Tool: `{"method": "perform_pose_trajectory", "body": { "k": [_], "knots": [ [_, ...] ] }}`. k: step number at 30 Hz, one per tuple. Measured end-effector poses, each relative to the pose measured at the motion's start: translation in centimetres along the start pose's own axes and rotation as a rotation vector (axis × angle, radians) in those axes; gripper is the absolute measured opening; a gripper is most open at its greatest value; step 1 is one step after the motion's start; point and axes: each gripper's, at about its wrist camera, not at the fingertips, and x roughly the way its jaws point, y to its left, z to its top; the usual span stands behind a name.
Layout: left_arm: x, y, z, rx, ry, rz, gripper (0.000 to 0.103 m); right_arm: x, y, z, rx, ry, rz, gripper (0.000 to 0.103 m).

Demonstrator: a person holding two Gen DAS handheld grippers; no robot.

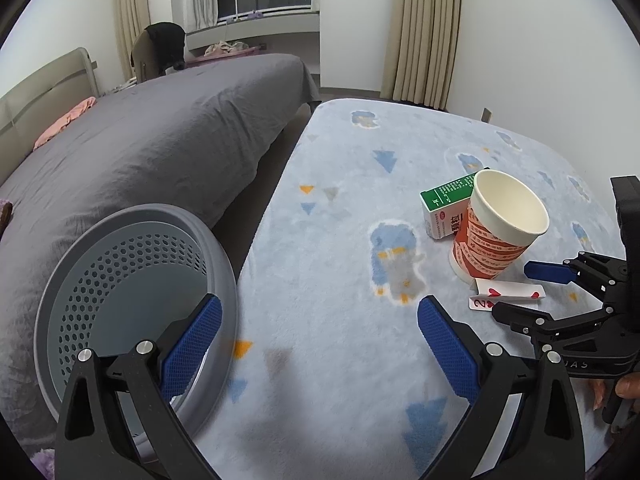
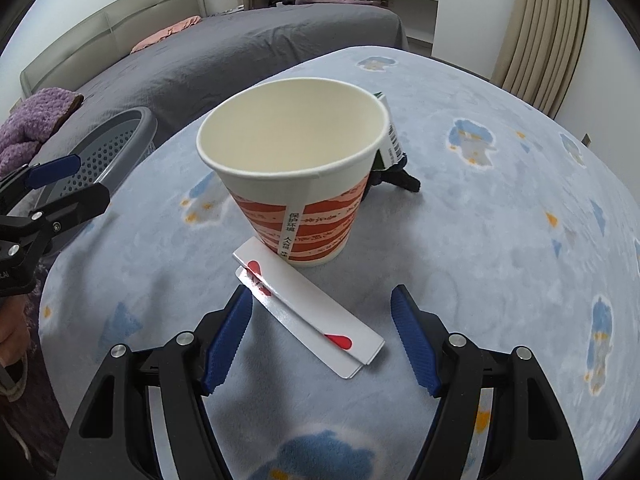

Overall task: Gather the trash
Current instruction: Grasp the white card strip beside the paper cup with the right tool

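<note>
On cup (image 2: 296, 184): "保护环境"

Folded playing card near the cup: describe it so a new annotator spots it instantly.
On the pale blue fleece blanket with penguin prints, find the upright white paper cup with orange-red bands. The white playing card with red hearts, creased lengthwise, lies flat at the cup's foot, between the open right gripper's blue pads. Unlike the green-and-white carton behind the cup, it is thin and flat.

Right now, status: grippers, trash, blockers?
Left hand-held gripper open, beside grey perforated basket. Right hand-held gripper open, straddling folded playing card. Paper cup upright just beyond card; green medicine box behind it.
</note>
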Motion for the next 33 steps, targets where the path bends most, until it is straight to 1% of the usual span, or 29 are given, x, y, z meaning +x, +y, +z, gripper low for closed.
{"method": "perform_pose_trajectory", "body": {
  "k": [6, 11, 12, 14, 16, 19, 21, 25, 26, 30, 31, 33],
  "knots": [
    [0.0, 0.0, -0.1, 0.004, -0.001, 0.001, 0.096, 0.3, 0.8, -0.1, -0.032, 0.005, -0.018, 0.068],
    [-0.1, 0.2, -0.1, 0.004, -0.004, 0.004, 0.096, 0.0, 1.8, -0.1, -0.056, 0.003, -0.034, 0.055],
    [-0.1, 0.2, -0.2, 0.004, -0.004, 0.004, 0.096, -0.1, 2.0, -0.2, -0.059, 0.003, -0.040, 0.054],
    [-0.2, 0.2, -0.2, 0.004, -0.006, 0.004, 0.096, -0.2, 2.4, -0.3, -0.063, 0.005, -0.049, 0.047],
    [-0.3, 0.2, -0.2, 0.004, -0.009, 0.004, 0.096, -0.5, 2.8, -0.5, -0.060, 0.004, -0.067, 0.045],
    [-0.6, 0.4, -0.2, 0.002, -0.013, 0.003, 0.096, -0.8, 3.2, -0.7, -0.048, 0.003, -0.079, 0.039],
    [-0.8, 0.5, -0.1, 0.000, -0.016, 0.002, 0.096, -1.1, 3.5, -0.9, -0.033, 0.003, -0.084, 0.038],
    [-1.1, 0.6, -0.2, 0.002, -0.024, 0.002, 0.096, -1.2, 3.8, -1.1, -0.013, -0.002, -0.099, 0.032],
    [-1.2, 0.6, -0.2, 0.003, -0.025, 0.002, 0.096, -1.4, 3.7, -1.1, 0.000, -0.005, -0.096, 0.029],
    [-1.7, 0.8, -0.3, 0.004, -0.035, 0.004, 0.096, -2.3, 3.5, -1.5, 0.049, -0.021, -0.072, 0.025],
    [-1.8, 0.8, -0.4, 0.005, -0.038, 0.004, 0.096, -2.5, 3.5, -1.6, 0.058, -0.025, -0.070, 0.022],
    [-2.0, 0.8, -0.5, 0.006, -0.041, 0.004, 0.096, -2.9, 3.8, -2.0, 0.082, -0.036, -0.064, 0.021]
  ]
}}
